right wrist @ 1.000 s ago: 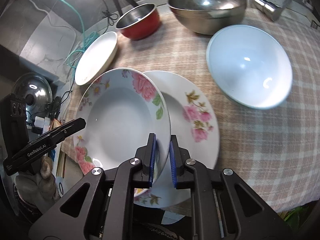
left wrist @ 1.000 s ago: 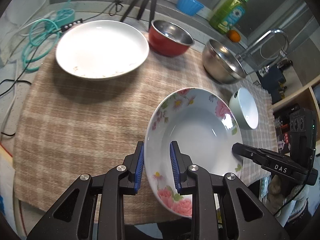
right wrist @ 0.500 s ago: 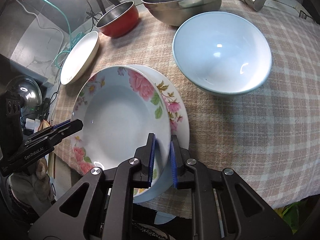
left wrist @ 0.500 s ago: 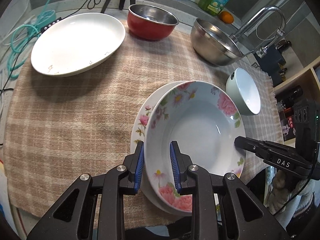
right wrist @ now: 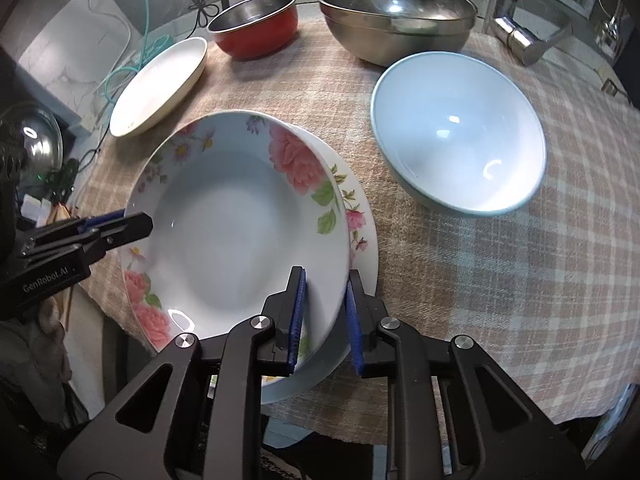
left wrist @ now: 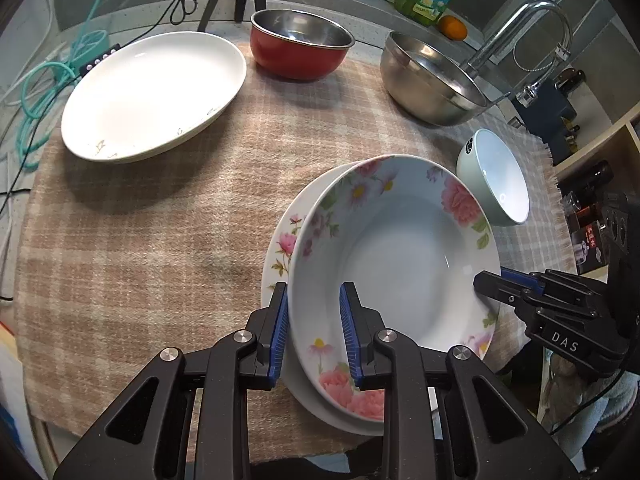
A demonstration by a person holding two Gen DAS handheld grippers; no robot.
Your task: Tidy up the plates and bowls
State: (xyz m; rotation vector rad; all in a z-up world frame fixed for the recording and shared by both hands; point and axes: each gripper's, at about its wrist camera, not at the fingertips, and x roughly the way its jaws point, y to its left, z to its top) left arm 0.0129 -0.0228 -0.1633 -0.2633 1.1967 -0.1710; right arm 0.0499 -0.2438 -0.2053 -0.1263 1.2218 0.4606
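**Floral plates stacked, both grippers at rim**

Deep floral-rimmed white plate (left wrist: pixel 400 264) sits on second floral plate (left wrist: pixel 280 248), mostly hidden beneath. Left gripper (left wrist: pixel 314 330) and right gripper (right wrist: pixel 323 320) fingers straddle its rim, narrowly parted; contact unclear. Labels: "DAS", "GenRobot.AI". Beyond it: one plain white plate (left wrist: pixel 154 94), three bowls.

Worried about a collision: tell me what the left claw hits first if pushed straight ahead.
Likely the floral deep plate itself: its rim already sits between the open left claw fingers. Beyond it, depth is unclear.
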